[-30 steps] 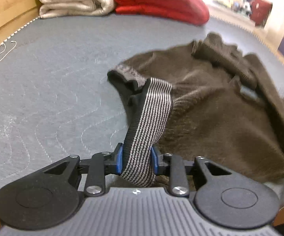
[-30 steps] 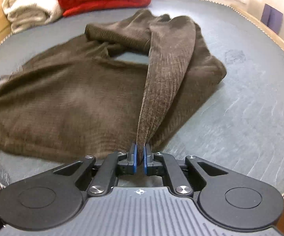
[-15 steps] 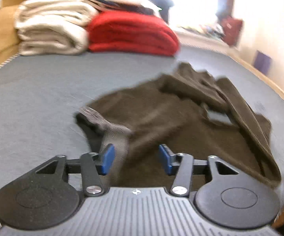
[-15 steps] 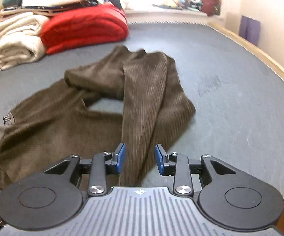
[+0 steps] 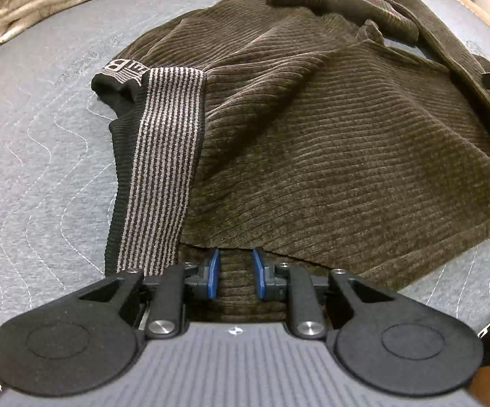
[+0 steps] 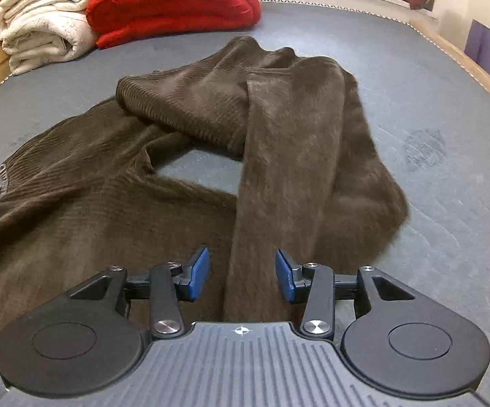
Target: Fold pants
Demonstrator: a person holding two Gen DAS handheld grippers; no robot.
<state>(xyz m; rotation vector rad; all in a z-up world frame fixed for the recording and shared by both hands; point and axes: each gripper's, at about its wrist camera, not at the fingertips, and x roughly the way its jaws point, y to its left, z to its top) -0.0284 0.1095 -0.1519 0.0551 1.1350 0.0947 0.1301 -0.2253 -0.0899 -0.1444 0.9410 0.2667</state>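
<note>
Both tongs stand released. On the left gripper [image 5: 235, 276] the blue pads [image 5: 213, 273] are a little apart with brown corduroy lying between them, not pinched; the tips sit at the near hem of the pants [image 5: 329, 142], partly tucked under a fold of cloth. On the right gripper [image 6: 242, 274] the pads [image 6: 199, 269] are spread wide, one on each side of a trouser leg that runs straight ahead from the tips; neither pad touches the cloth.

Ahead of the left gripper the pants lie crumpled on the grey quilted surface [image 5: 35, 176]. Just left of its tips a striped waistband [image 5: 163, 183] is turned outward and stretches away from the tool, ending at a black band with pale lettering. The rest of the brown cloth spreads forward and to the right.

Ahead of the right gripper the leg crosses over another folded part of the pants, leaving a small patch of grey surface bare between them. Well beyond, at the far left edge, sit a folded cream blanket [image 6: 41, 20] and, touching it on the right, a folded red blanket [image 6: 177, 0]. Past the far right edge runs a wooden rim [image 6: 475, 64].
</note>
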